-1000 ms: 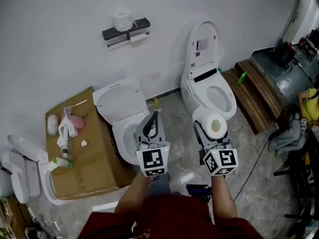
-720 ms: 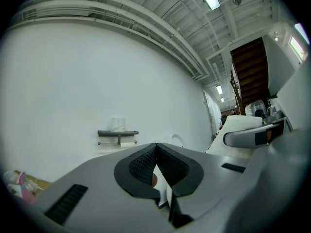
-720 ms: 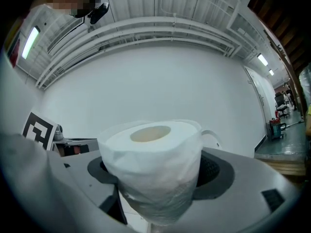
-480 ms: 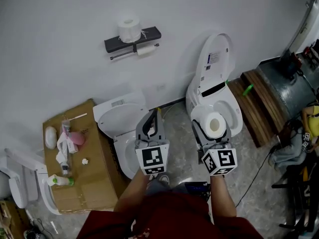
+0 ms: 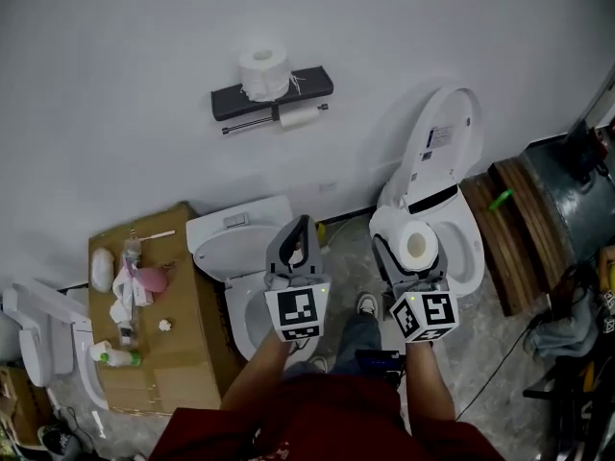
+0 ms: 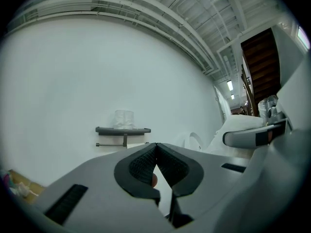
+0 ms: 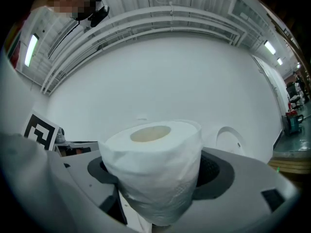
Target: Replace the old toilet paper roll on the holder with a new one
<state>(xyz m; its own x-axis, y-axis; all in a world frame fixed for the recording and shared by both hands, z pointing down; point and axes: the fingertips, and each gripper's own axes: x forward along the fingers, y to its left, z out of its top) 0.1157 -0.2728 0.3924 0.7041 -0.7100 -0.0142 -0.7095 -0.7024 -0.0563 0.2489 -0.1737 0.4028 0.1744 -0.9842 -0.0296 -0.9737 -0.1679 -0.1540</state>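
A dark wall holder (image 5: 274,94) hangs on the white wall, with a thin, nearly spent roll (image 5: 300,116) on its bar and a full roll (image 5: 264,72) standing on its shelf. The left gripper view shows the same holder (image 6: 123,130) far ahead. My left gripper (image 5: 297,225) is shut and holds nothing; its jaws meet at the tip (image 6: 156,145). A new white toilet paper roll (image 5: 417,246) stands upright in my right gripper (image 5: 415,248), which is shut on it; the roll (image 7: 155,166) fills the right gripper view. Both grippers point level toward the wall.
A lidless white toilet (image 5: 240,257) lies below my left gripper, and a second toilet with a raised lid (image 5: 444,157) sits under my right. To the left, a cardboard box (image 5: 183,363) carries small items. Wooden steps (image 5: 524,219) lie at the right.
Both grippers have advanced toward the wall; the holder and toilets have slid lower and rightward in the head view. The roll stays gripped in the right gripper.
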